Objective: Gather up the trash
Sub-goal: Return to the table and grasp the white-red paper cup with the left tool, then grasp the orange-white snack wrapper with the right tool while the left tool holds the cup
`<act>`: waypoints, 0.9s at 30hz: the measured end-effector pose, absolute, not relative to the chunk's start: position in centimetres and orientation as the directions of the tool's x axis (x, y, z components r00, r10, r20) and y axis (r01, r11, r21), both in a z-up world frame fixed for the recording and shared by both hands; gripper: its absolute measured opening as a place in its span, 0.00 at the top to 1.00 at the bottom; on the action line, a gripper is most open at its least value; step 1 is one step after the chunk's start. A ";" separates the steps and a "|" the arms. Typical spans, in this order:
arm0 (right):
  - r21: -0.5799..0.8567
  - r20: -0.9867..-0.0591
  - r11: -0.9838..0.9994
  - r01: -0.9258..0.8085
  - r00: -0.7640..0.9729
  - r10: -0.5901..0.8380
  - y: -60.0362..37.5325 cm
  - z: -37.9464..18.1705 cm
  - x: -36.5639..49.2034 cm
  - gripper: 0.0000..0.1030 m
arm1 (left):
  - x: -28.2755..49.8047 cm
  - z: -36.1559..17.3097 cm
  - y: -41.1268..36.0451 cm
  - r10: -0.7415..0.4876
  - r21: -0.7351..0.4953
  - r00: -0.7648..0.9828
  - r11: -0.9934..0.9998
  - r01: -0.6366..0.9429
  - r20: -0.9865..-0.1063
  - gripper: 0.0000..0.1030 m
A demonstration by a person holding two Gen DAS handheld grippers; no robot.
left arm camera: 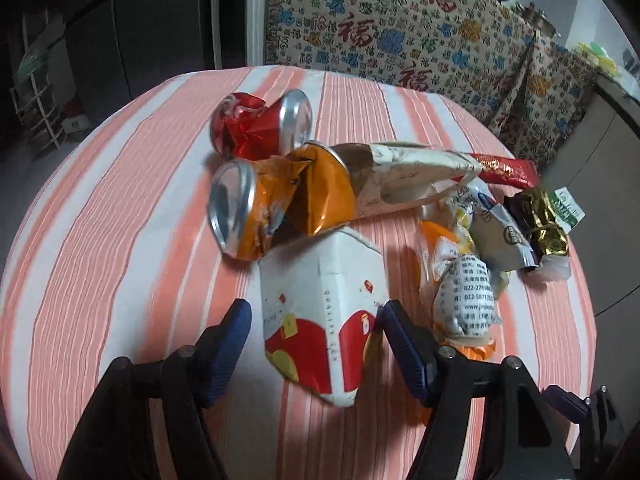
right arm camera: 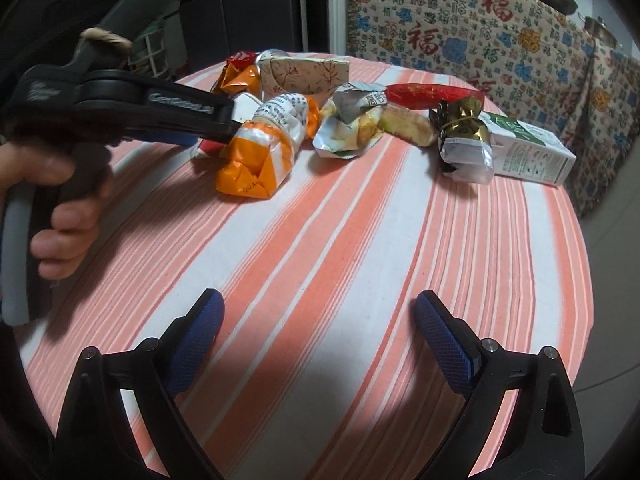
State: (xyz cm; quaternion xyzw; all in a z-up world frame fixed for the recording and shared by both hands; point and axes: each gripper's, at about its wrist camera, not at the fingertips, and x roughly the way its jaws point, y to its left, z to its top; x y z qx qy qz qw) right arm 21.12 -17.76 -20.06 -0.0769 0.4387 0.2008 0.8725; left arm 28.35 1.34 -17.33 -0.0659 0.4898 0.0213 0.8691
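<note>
A pile of trash lies on the striped table (left arm camera: 120, 240). In the left wrist view my left gripper (left arm camera: 316, 320) is open, its blue pads on either side of a crumpled white and red carton (left arm camera: 320, 312), not touching it. Beyond lie a crushed orange can (left arm camera: 276, 208), a crushed red can (left arm camera: 260, 128), a flattened paper box (left arm camera: 412, 176) and several wrappers (left arm camera: 472, 272). In the right wrist view my right gripper (right arm camera: 320, 324) is open and empty above bare cloth. The left gripper's body (right arm camera: 120, 108) reaches into the pile there, beside an orange wrapper (right arm camera: 256, 160).
A green and white milk carton (right arm camera: 528, 152) lies at the table's right edge, next to a gold and black wrapper (right arm camera: 460, 120) and a red wrapper (right arm camera: 432, 94). A patterned cloth (right arm camera: 480, 32) covers furniture behind the table. A dark cabinet (left arm camera: 140, 20) stands at the back left.
</note>
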 end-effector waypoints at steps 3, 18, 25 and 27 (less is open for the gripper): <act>0.042 -0.799 0.908 -0.417 0.532 0.282 -17.7 -20.1 21.3 0.05 | 28.5 -17.4 0.6 -0.020 -0.070 0.528 0.995 -0.074 -0.849 0.40; 0.122 -0.798 0.905 -0.408 0.502 0.334 -18.0 -19.4 22.1 0.08 | 18.3 -15.7 2.7 -0.131 -0.088 0.546 0.991 0.105 -0.828 0.76; 0.236 -0.765 0.890 -0.390 0.490 0.418 -14.9 -18.7 26.0 0.19 | 16.0 -16.7 3.8 -0.119 -0.114 0.552 0.993 0.042 -0.826 0.75; 0.239 -0.776 0.898 -0.369 0.484 0.405 -14.1 -19.4 27.5 0.22 | 15.8 -16.7 3.6 -0.115 -0.110 0.552 0.993 0.042 -0.826 0.75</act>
